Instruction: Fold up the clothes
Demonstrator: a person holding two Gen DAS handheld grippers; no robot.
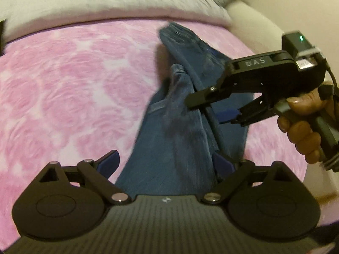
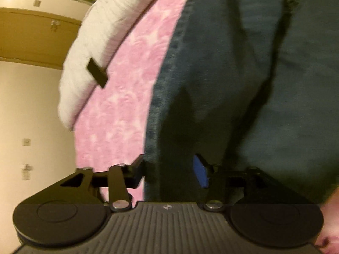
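Blue denim jeans (image 1: 180, 131) lie bunched lengthwise on a pink rose-patterned bedspread (image 1: 74, 97), their long axis running straight ahead from the left gripper (image 1: 167, 165) toward the grey blanket (image 1: 101, 4) at the bed's far edge. The left gripper's blue-padded jaws stand wide apart with denim lying between them, nothing pinched. The right gripper (image 1: 211, 111), lettered "DAS", reaches across from the bed's right edge, jaws parted around a raised fold; in its own view they straddle the jeans' hem, not visibly clamped. Both hands look equally near the cloth.
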